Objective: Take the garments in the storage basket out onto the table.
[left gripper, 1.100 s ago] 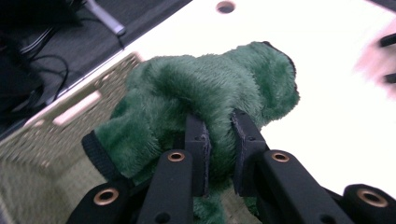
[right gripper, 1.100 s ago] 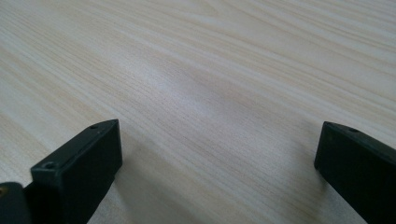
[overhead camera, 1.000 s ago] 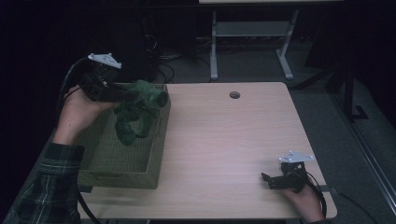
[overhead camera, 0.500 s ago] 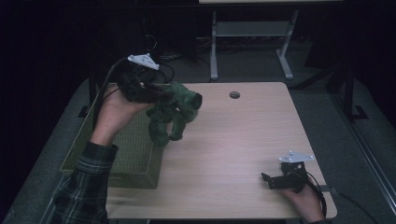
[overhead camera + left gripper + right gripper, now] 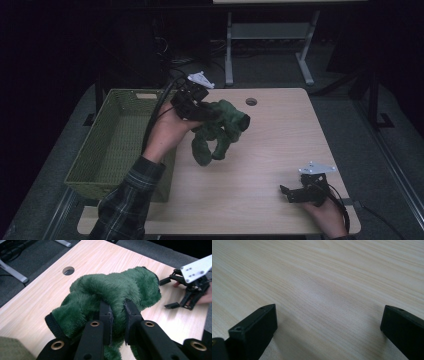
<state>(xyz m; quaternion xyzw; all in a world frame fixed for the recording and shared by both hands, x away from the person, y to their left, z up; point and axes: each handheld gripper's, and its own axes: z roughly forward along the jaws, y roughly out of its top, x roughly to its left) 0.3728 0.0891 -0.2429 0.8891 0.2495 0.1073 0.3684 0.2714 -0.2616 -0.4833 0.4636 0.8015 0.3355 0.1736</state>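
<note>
Nearest, at the desk's (image 5: 260,200) front right corner, the right claw (image 5: 291,192) rests on the wood in the person's right hand (image 5: 327,216), its jaws spread wide with nothing but bare grain between them; the right gripper view shows the two black jaws well apart over the light surface. Farther in, toward the middle, the left claw (image 5: 212,116) hangs above the desk in the left hand (image 5: 165,132), the plaid sleeve (image 5: 127,200) coming in from the bottom left. It is clenched on a green plush toy (image 5: 220,130): in the left gripper view the two pads pinch a fold of the fur (image 5: 115,290), and the rest of the toy droops below, clear of the wood. To the left of that hand stands a green woven basket (image 5: 107,145) at the desk's left edge. Beyond the toy, near the far edge, a round cable hole (image 5: 251,101) opens in the desk.
</note>
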